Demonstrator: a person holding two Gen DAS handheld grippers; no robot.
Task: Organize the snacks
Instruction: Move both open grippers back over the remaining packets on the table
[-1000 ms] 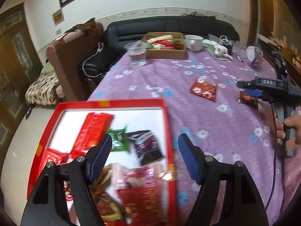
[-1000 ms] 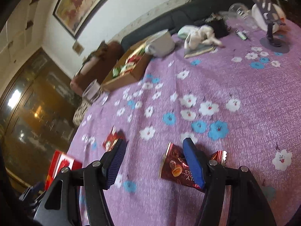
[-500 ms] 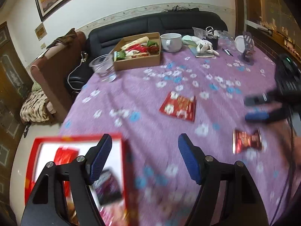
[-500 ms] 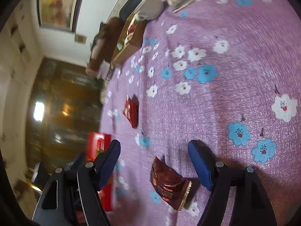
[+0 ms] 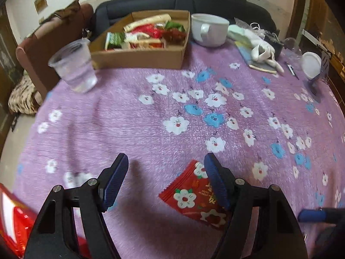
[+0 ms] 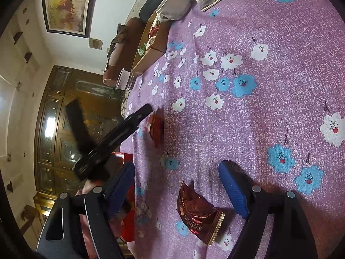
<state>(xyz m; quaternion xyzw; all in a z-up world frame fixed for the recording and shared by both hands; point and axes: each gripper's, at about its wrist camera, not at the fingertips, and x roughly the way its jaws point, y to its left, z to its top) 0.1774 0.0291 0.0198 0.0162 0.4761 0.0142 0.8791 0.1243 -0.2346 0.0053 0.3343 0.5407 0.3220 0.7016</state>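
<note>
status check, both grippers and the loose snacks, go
Left gripper open, over red snack packet. Right gripper open, brown snack packet between its fingers, on the tablecloth. Nothing in the way.

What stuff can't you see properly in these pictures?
- Red snack packet: in the left wrist view, one corner is hidden behind the left gripper's finger.
- Red box: cut off by the left wrist view's edge.
- Brown snack packet: print too small to read in the right wrist view.
</note>
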